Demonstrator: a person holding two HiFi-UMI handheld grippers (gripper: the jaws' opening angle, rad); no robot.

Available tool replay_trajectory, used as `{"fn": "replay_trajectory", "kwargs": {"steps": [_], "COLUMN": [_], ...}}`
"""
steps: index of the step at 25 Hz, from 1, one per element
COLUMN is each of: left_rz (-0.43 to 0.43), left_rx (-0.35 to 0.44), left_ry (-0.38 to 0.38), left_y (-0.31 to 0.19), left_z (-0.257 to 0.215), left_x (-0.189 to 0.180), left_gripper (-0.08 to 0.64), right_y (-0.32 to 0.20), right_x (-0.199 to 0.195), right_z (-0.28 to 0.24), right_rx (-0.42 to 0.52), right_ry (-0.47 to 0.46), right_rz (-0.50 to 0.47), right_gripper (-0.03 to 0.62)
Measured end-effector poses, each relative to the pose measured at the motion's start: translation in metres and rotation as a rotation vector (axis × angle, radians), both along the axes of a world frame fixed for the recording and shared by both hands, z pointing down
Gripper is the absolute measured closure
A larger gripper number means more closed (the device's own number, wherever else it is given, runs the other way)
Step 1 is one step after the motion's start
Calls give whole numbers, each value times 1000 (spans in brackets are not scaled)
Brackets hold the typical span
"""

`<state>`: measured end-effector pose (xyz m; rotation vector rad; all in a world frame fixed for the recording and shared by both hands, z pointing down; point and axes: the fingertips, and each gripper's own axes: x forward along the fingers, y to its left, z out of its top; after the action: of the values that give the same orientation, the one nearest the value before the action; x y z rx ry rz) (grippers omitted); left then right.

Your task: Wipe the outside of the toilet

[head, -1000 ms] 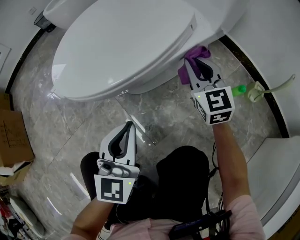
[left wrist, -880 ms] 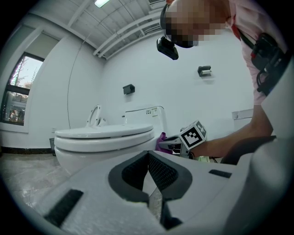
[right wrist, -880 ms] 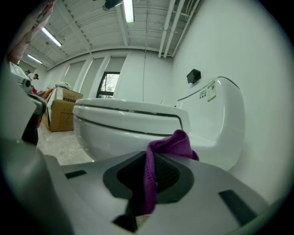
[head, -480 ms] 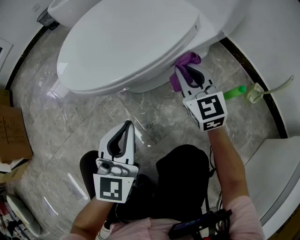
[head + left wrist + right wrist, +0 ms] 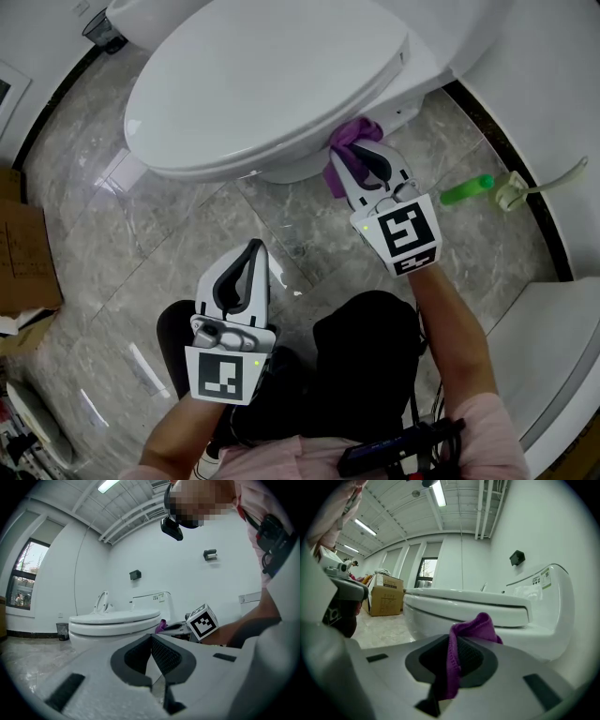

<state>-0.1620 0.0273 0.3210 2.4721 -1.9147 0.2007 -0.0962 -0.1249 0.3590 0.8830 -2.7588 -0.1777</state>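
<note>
Pinching purple cloth (image 5: 350, 135) against toilet (image 5: 272, 84) side, right gripper (image 5: 362, 157) (jaws clamped on it), left gripper (image 5: 252, 249) closed.

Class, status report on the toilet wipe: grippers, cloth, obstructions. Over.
Right gripper shut on purple cloth, at toilet's outer side. Left gripper shut, empty, above floor. Nothing blocking; green item lies aside.

grey marble floor (image 5: 187, 234), white walls (image 5: 140, 550), a window (image 5: 26, 581), cardboard box (image 5: 23, 258), ceiling striplight (image 5: 438, 494).
</note>
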Motion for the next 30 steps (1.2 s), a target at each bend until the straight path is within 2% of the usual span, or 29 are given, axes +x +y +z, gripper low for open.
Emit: {"fn": "replay_trajectory", "kwargs": {"steps": [12, 19, 25, 30], "left_rz": [-27, -43, -73, -108], "left_rx": [12, 16, 23, 19], "left_ry": [-2, 5, 5, -10], "left_y": [8, 14, 24, 33], "left_z": [1, 0, -1, -1], "left_x": [-11, -17, -25, -40], "left_gripper": [552, 552, 552, 552], "right_y": [26, 49, 79, 93], "right_x": [-28, -53, -88, -113], "right_z": [-1, -2, -1, 0], "right_rx": [3, 9, 14, 11], "right_ry": [-2, 14, 34, 19], "right_rz": [-92, -191, -320, -382], "right_gripper": [538, 538, 538, 538]}}
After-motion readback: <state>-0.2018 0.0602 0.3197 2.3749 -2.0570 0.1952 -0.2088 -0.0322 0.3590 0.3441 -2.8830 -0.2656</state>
